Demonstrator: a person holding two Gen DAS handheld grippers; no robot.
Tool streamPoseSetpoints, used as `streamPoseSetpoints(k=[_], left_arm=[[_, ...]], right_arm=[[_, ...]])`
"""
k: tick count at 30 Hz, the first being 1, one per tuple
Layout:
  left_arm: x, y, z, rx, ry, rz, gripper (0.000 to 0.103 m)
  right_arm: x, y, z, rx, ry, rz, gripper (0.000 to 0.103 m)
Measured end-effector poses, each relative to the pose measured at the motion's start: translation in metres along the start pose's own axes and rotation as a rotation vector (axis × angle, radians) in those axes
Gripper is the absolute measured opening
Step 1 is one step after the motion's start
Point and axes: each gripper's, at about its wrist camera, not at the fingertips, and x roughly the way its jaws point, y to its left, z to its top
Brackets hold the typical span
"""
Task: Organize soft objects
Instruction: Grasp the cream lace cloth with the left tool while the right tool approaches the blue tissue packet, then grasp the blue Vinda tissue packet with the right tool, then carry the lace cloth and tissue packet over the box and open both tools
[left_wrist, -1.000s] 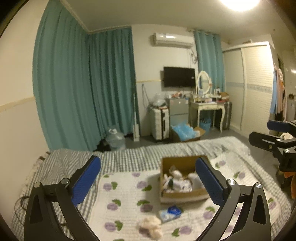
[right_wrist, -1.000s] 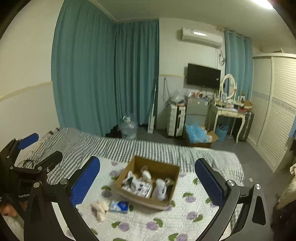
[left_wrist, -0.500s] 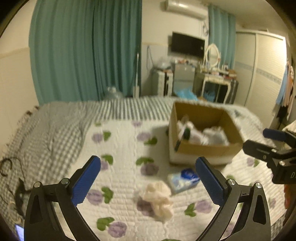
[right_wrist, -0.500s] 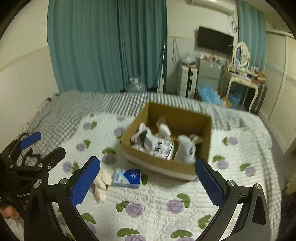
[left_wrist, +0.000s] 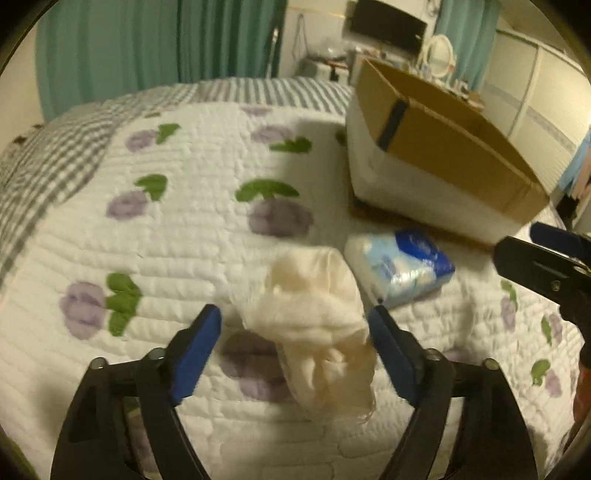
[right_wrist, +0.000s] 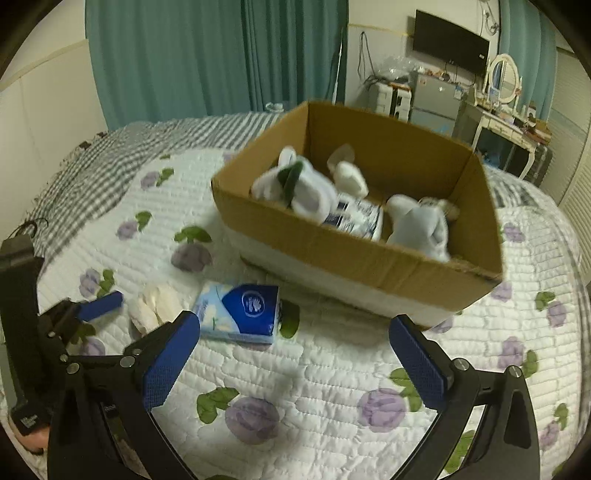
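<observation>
A crumpled cream cloth (left_wrist: 317, 317) lies on the white flowered quilt (left_wrist: 192, 229). My left gripper (left_wrist: 295, 332) is open with its blue pads on either side of the cloth, close above it. The cloth also shows in the right wrist view (right_wrist: 157, 304). A blue and white tissue pack (left_wrist: 400, 267) lies just right of the cloth, also in the right wrist view (right_wrist: 242, 312). A cardboard box (right_wrist: 399, 254) holds white soft toys and socks (right_wrist: 299, 186). My right gripper (right_wrist: 295, 354) is open and empty above the quilt, in front of the box and pack.
The bed has a grey checked sheet (right_wrist: 85, 173) at its left and far sides. Teal curtains (right_wrist: 207, 55), a TV (right_wrist: 448, 42), a small fridge (right_wrist: 434, 98) and a dressing table (right_wrist: 506, 122) stand beyond the bed.
Both grippers have come down and forward toward the bed. My left gripper now straddles the cream cloth. My right gripper has closed in on the box and tissue pack.
</observation>
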Motion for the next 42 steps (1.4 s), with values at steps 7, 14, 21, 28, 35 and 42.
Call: streamPoseSetpoints(k=[7,14,21,28,35,42], left_arm=[[0.002,-0.008,0.003,0.024,0.030,-0.027,0.042],[-0.007,0.008,0.007,-0.009,0.020,0.014,0.041],[-0.021,0.029,0.016,-0.016,-0.017,0.081,0.041],[-0.026,0.046,0.017,-0.042,-0.038,0.097,0.041],[-0.031,0.041,0.019,-0.040,-0.040,0.065,0.041],[-0.048,0.029,0.025,-0.004,-0.052,0.050,0.041]], right_arm=[[0.025,0.010,-0.007,-0.005,0.039,0.021,0.103],[0.041,0.022,-0.006,0.000,0.075,0.043,0.103],[0.051,0.034,0.000,0.005,0.083,0.059,0.103],[0.069,0.042,0.001,-0.005,0.117,0.067,0.096],[0.089,0.058,-0.001,-0.053,0.154,0.075,0.074],[0.069,0.049,0.002,-0.043,0.091,0.076,0.073]])
